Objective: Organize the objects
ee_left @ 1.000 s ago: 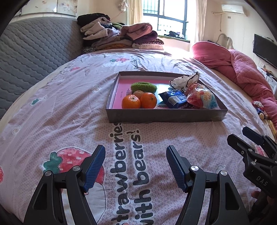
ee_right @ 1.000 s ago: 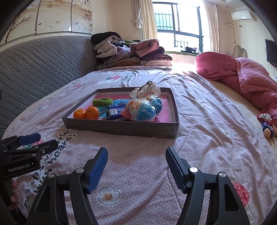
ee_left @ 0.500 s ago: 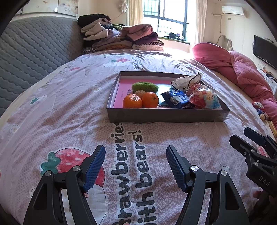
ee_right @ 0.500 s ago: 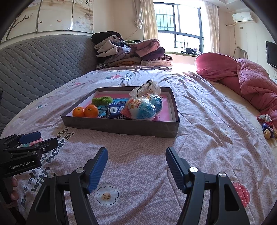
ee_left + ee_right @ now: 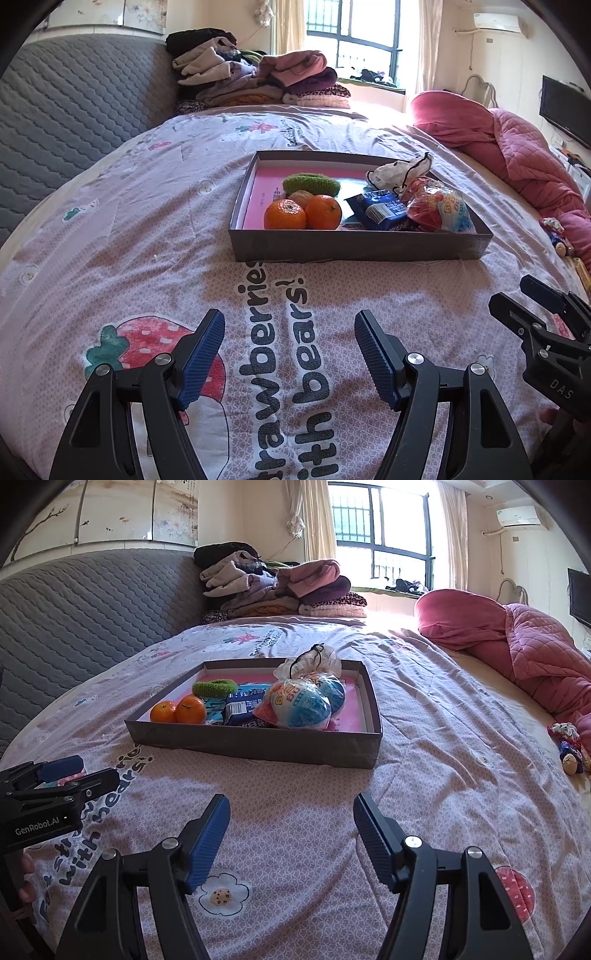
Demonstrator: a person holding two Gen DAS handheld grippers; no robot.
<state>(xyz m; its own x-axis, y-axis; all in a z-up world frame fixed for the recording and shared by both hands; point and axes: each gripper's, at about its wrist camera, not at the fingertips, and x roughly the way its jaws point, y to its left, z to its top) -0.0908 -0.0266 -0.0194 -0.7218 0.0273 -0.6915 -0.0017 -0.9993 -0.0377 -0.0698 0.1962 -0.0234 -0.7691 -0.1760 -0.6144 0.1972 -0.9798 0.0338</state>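
Note:
A shallow grey box with a pink floor (image 5: 354,245) (image 5: 258,744) lies on the bed. It holds two oranges (image 5: 284,214) (image 5: 190,709), a green scrunchie (image 5: 312,184) (image 5: 214,687), a blue snack pack (image 5: 380,212) (image 5: 240,710), bagged egg toys (image 5: 439,208) (image 5: 299,705) and a white pouch (image 5: 399,171) (image 5: 314,661). My left gripper (image 5: 290,354) is open and empty, short of the box's near wall. My right gripper (image 5: 291,834) is open and empty, also short of the box. Each gripper shows at the edge of the other's view (image 5: 546,332) (image 5: 55,786).
The bed has a lilac strawberry-print cover (image 5: 147,229). A grey quilted headboard (image 5: 85,605) stands at left. Folded clothes (image 5: 277,587) are stacked at the far end. A pink quilt (image 5: 517,650) lies at right, with small toys (image 5: 569,746) near the right edge.
Both grippers have drifted slightly, so the box sits a little lower and nearer in the left view. Both stay open and empty. Nothing in the box has moved.

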